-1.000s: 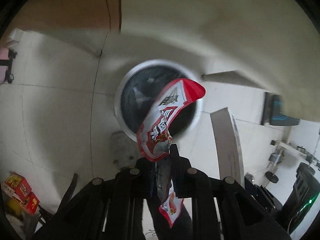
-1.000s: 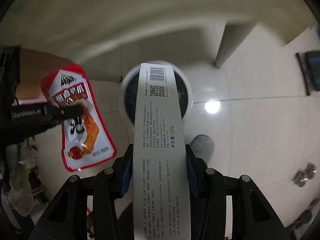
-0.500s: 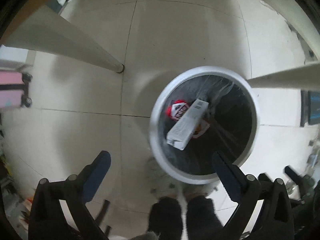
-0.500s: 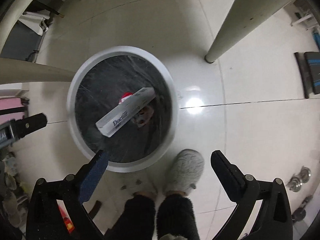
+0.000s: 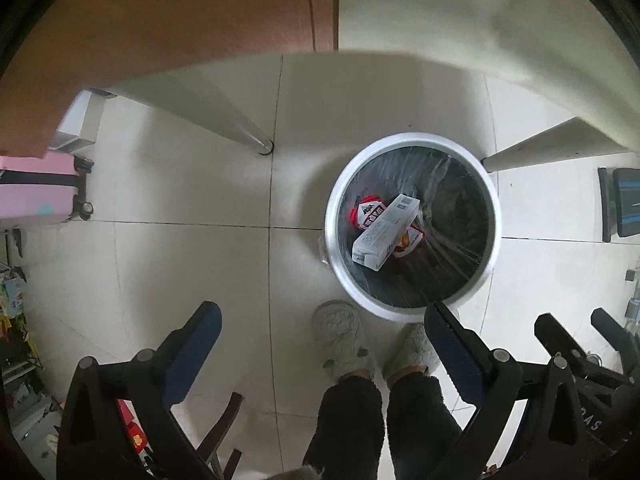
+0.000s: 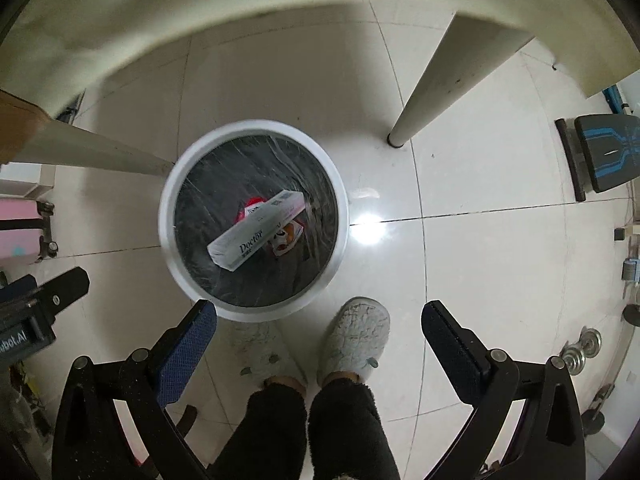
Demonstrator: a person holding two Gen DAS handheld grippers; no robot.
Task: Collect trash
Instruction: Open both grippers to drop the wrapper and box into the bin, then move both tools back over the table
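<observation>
While both grippers hung spread wide and empty above the tiled floor [image 6: 460, 152], the left gripper [image 5: 320, 332] and right gripper [image 6: 318, 328] framed a round white bin [image 6: 168, 236] lined with a dark glossy bag. Inside it a long white carton [image 6: 256, 236] printed "Doctor" lay slantwise atop a crumpled red-and-white snack wrapper [image 5: 370, 212], near the wearer's grey slippers [image 6: 354, 338].

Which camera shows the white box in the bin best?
The right wrist view: the white box lies across the bin with its printed "Doctor" side readable. The left wrist view shows the same box on the red wrapper, but only small print and a barcode face it.
</observation>
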